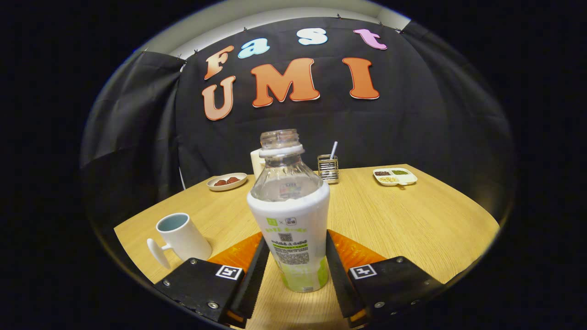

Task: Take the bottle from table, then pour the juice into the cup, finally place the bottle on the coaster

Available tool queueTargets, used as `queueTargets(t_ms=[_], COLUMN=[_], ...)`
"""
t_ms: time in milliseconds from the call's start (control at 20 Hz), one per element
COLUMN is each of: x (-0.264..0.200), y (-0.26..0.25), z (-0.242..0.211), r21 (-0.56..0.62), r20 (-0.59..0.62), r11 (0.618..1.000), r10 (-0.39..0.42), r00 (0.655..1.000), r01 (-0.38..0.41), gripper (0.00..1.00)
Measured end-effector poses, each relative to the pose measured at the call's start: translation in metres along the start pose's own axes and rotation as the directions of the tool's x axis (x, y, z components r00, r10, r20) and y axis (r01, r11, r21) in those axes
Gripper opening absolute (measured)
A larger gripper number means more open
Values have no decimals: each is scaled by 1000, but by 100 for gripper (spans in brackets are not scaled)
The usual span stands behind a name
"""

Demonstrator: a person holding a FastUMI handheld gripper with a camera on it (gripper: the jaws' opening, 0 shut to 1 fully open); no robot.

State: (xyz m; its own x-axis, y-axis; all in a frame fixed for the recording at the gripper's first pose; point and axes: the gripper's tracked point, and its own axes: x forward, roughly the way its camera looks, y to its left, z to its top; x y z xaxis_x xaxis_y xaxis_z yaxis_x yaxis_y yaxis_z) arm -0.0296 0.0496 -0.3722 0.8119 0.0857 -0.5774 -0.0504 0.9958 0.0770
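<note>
An uncapped bottle (pixel 293 229) stands upright between my fingers; its upper part is clear and a white and green label sleeve wraps its body. My gripper (pixel 296 238) is shut on the bottle, with one finger pressed against each side of the sleeve. Its base sits low over the wooden table (pixel 412 220), and I cannot tell whether it touches. A white cup (pixel 179 236) with a pale blue inside and a side handle stands just left of my left finger, tilted by the lens.
At the back of the table are a small plate of red pieces (pixel 227 181), a wire holder with a straw (pixel 328 168), and a divided white tray of grains (pixel 395 176). A white object (pixel 255 161) is partly hidden behind the bottle.
</note>
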Motion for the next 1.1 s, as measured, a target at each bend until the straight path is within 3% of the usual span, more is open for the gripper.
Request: queueTargets(t_ms=[350,750,950,1100], x=[1,-1,-1,2], y=[6,10,16,29], z=[4,38,43,46], r21=[-76,-282,-419,-549], r20=[13,103,138,165], r11=[996,953,897,818], r10=[-44,-82,-92,-94], r00=[999,991,986,982], r01=[45,108,142,170], gripper=[57,57,56,57])
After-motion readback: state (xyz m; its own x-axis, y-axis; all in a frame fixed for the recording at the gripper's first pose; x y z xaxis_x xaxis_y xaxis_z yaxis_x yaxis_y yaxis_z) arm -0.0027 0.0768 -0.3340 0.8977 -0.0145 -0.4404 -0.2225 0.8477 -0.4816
